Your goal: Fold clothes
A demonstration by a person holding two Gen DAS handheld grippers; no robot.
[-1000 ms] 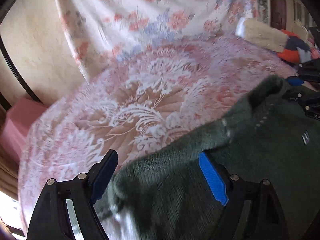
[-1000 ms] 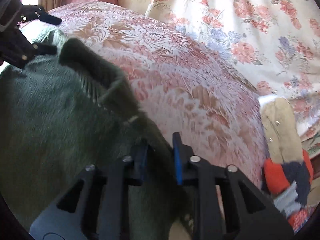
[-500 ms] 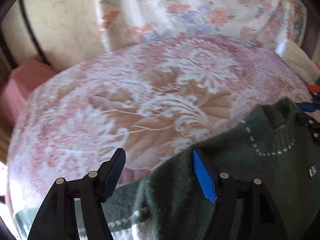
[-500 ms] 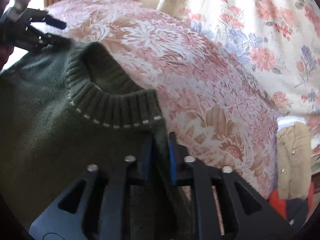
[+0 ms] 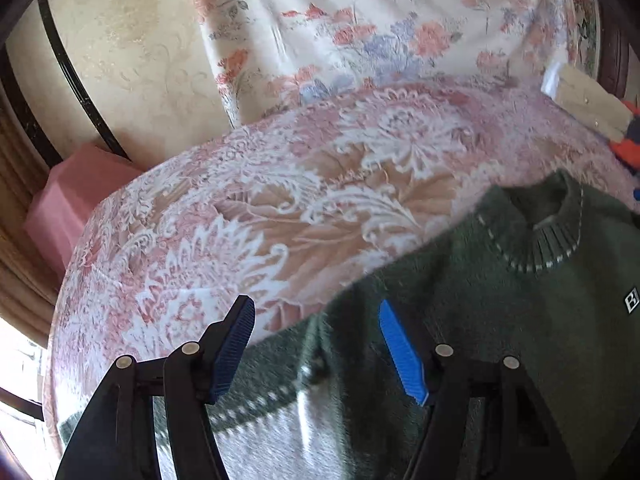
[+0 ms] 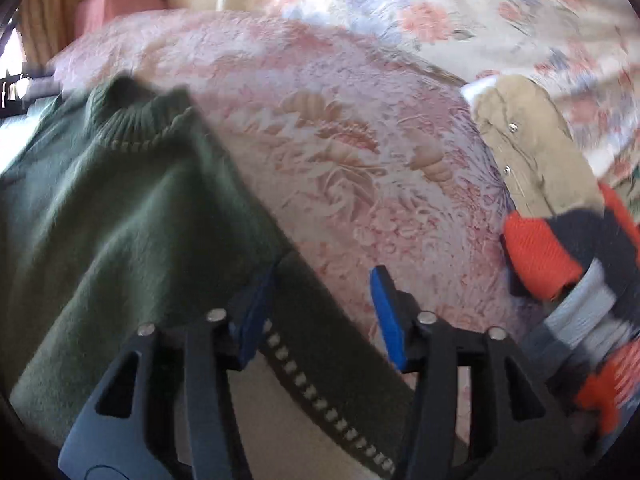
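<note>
Daylight from the left whitens the bed (image 5: 280, 216) beyond the fingers (image 5: 236, 344). Both views bulge, with black corners. Motion blur smears the sweater (image 6: 120, 216) and the clothes (image 6: 568, 264) right of the fingers; the curtain (image 6: 440, 8) glares.

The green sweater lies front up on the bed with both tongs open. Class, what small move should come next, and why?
Probably close the right tongs on the sleeve between their fingers and carry it across the chest. The green sweater lies spread on the bedspread, collar away from the cameras, and both the right and the left tongs are open, gripping nothing.
</note>
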